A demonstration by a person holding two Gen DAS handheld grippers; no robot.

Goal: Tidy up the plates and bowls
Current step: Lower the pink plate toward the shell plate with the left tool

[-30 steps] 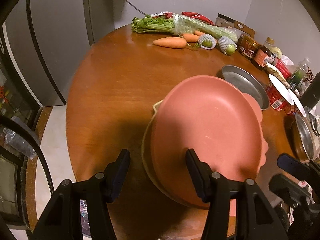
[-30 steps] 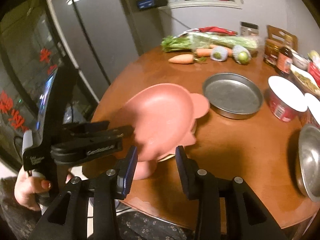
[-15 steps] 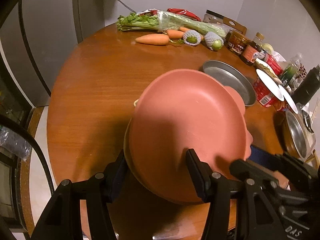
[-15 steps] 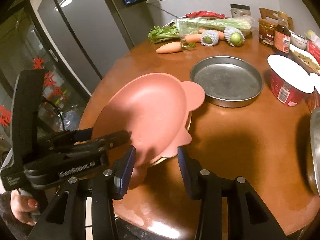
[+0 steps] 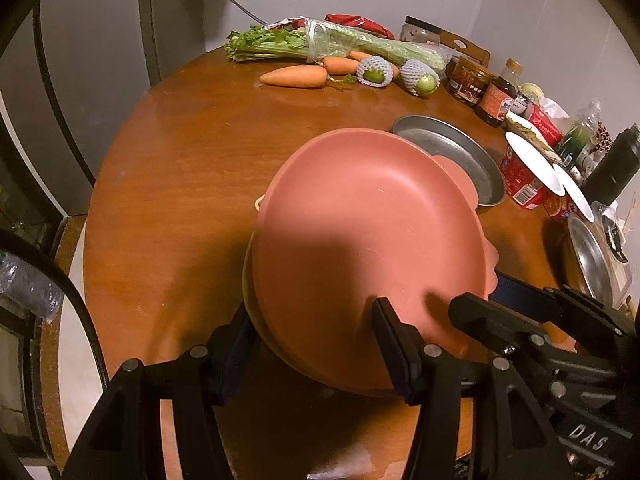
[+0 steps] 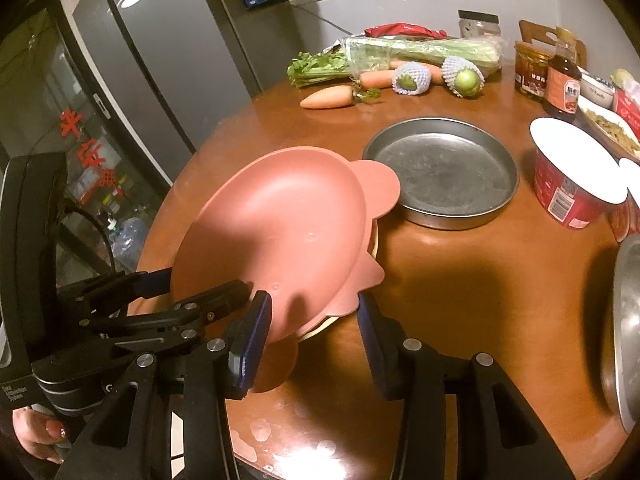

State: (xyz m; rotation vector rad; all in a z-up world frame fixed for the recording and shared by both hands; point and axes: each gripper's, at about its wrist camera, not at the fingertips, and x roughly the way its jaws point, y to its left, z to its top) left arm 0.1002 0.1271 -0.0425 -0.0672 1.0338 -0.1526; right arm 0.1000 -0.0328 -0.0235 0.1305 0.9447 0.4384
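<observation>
Right gripper (image 6: pixel 314 334) nearer pink plate (image 6: pixel 276 232) rim.

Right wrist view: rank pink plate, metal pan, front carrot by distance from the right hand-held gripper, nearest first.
From the right hand-held gripper:
1. Pink plate, right at the fingers, left of centre.
2. Metal pan, mid-table, beyond the plate to the right.
3. Front carrot, far edge by the celery.

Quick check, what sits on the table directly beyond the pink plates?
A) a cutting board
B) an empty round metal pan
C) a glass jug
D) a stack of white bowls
B: the empty round metal pan lies just past the pink plates, with one pink ear tab at its near rim.
</observation>
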